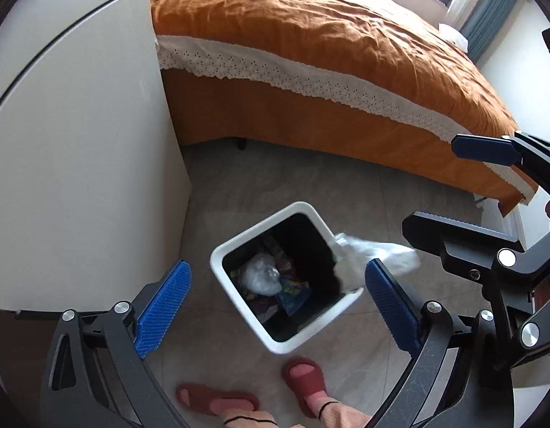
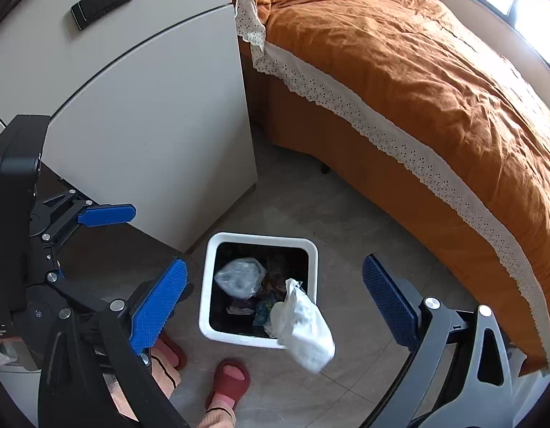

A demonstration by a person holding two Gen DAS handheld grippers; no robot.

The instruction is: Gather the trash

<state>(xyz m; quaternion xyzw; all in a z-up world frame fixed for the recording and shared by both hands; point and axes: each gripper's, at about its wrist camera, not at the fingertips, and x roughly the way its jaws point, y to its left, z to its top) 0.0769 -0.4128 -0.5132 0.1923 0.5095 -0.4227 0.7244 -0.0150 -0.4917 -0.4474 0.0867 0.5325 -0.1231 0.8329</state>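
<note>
A white square trash bin (image 1: 218,260) (image 2: 260,238) stands on the grey tiled floor with a crumpled clear bag (image 1: 260,274) (image 2: 239,276) and several coloured wrappers inside. A white crumpled plastic bag (image 1: 367,253) (image 2: 303,328) hangs loose in the air over the bin's rim, touched by no finger. My left gripper (image 1: 278,306) is open above the bin, its blue pads wide apart. My right gripper (image 2: 275,306) (image 1: 464,189) is open too, above the bin beside the left one. One blue finger (image 2: 107,215) of the left gripper shows at the left of the right wrist view.
A white cabinet (image 1: 79,142) (image 2: 150,125) stands left of the bin. A bed with an orange cover and white lace trim (image 1: 310,53) (image 2: 417,89) runs along the right. A person's feet in red slippers (image 1: 307,381) (image 2: 228,381) stand just in front of the bin.
</note>
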